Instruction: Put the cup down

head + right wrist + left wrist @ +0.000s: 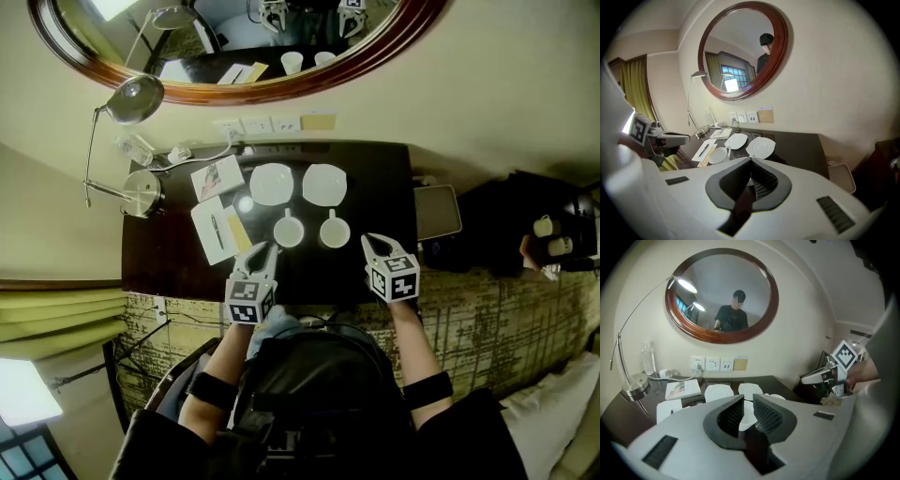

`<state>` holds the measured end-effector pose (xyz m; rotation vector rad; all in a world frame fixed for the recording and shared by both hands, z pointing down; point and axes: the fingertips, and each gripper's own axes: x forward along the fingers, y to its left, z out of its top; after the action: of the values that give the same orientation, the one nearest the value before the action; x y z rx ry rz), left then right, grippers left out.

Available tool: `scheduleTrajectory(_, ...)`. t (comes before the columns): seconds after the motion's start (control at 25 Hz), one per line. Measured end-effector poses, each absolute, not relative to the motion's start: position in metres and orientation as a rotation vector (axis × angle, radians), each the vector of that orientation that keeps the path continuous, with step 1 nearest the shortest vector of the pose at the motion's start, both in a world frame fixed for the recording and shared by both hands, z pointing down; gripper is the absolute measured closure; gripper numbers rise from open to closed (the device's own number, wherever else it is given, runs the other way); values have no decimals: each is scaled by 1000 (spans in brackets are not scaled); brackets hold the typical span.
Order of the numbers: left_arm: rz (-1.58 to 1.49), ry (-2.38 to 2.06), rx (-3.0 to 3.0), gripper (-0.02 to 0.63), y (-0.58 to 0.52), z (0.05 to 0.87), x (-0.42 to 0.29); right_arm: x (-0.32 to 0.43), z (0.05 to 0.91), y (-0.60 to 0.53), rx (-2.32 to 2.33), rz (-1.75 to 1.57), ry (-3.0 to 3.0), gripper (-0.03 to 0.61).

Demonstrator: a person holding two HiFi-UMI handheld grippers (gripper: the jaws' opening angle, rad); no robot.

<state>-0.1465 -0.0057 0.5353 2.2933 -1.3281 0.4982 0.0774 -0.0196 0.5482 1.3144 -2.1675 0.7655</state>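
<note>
Black-padded left tongs (pixel 268 247) point down over a dark desk (pixel 375 187), tips at the near rim of a white cup (pixel 289 231) standing upright on the desk top. In the left gripper view these tongs (pixel 748 397) stand a narrow slit apart, with the cup (pixel 746 416) showing white in the slit. The pads do not plainly press on it, so the grip reads as released. The right tongs (pixel 373 241) hang well off to the right, clenched on nothing, and their jaws meet tip to tip in the right gripper view (pixel 750 160).

The cup lies straight ahead of the left tongs, a touch to their right, so the left hand is by far the nearer. Its handle is turned away, toward the saucers. A second cup (pixel 335 232) stands just beside it on the right, not touching.

The cup looks set down. The next move probably calls for drawing the left tongs back along their own line, toward the person, so that no pad drags the rim or nudges the neighbouring cup.

Beyond the cups, a left saucer (pixel 271 184) and a right saucer (pixel 324 184) lie side by side. Left of them are a sheet with a pen (pixel 214 230) and a booklet (pixel 217 177). A chrome desk lamp (pixel 142 192) stands at the far left corner. Behind that come wall sockets (pixel 258 125) and an oval wood-framed mirror (pixel 244 42) on a cream wall. Patterned carpet (pixel 506 309) spreads to the right, and a yellow-green curtain (pixel 56 314) hangs at left.
</note>
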Motion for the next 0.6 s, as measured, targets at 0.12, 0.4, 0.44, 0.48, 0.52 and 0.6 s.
scheduleTrajectory(0.12,508,-1319,2287,439,-1,555,-147,84,549,-17,1318,759,-2140,578)
scheduleTrajectory(0.4,602,-1279,2271,106,4,627,-142,96,574,-7,1312,775,-2056,578)
scheduleTrajectory(0.44,630,-1263,2283,92,4,636,-139,97,576,-6,1316,777,-2052,578)
scheduleTrajectory(0.48,651,-1247,2296,81,2,645,-136,98,578,-6,1322,776,-2049,578)
scheduleTrajectory(0.52,668,-1234,2308,73,-1,652,-133,100,581,-7,1330,775,-2046,578)
scheduleTrajectory(0.6,690,-1218,2327,62,-7,666,-127,101,589,-6,1345,790,-2039,578)
